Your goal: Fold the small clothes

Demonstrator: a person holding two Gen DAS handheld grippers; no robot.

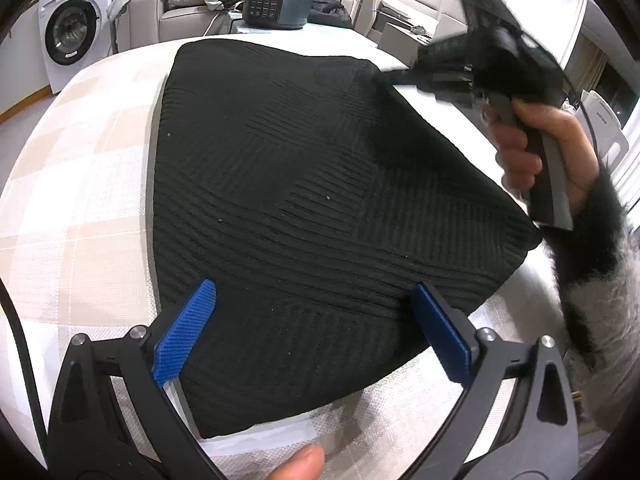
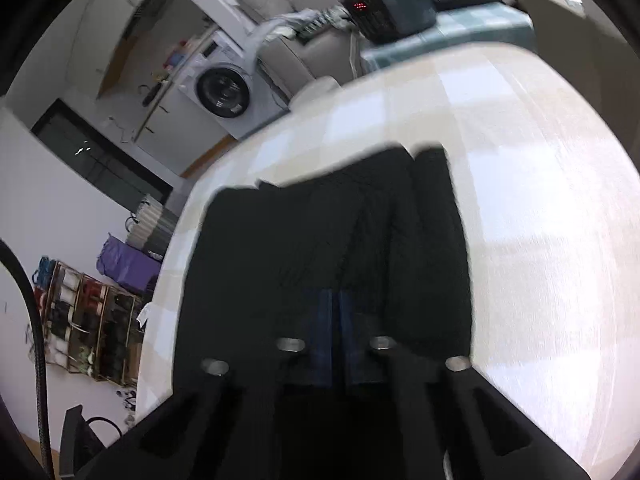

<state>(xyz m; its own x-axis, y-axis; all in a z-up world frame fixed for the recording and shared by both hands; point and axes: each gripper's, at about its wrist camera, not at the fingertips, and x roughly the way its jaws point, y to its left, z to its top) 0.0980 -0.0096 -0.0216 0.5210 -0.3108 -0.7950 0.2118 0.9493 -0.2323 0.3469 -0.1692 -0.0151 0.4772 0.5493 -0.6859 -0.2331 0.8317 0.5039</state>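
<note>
Black ribbed knitwear (image 1: 304, 208) is lying flat and folded on a table covered by a beige and white checked cloth (image 1: 76, 216), its near edge sitting close beneath the left gripper (image 1: 312, 320). That left gripper is hovering just above the garment with its blue-padded jaws spread wide and holding nothing, and a fingertip (image 1: 302, 464) of the person is showing at the bottom of the left wrist view. Further right, the right hand (image 1: 536, 152) is wrapping around the grey handle of the right gripper (image 2: 335, 320), a fuzzy black and grey sleeve (image 1: 600, 272) covering the wrist. In the blurred right wrist view, the right gripper is sitting over the dark fabric (image 2: 328, 248) with its blue pads drawn almost together; whether any cloth is pinched between them cannot be told. Beyond the garment, a dark electric cooker (image 1: 276, 4) with a red display is standing on a pale blue checked cloth past the table's far edge. Behind it, a beige sofa (image 1: 180, 12) is carrying loose clothes, and a white washing machine (image 1: 76, 28) is standing at the far left.
</note>
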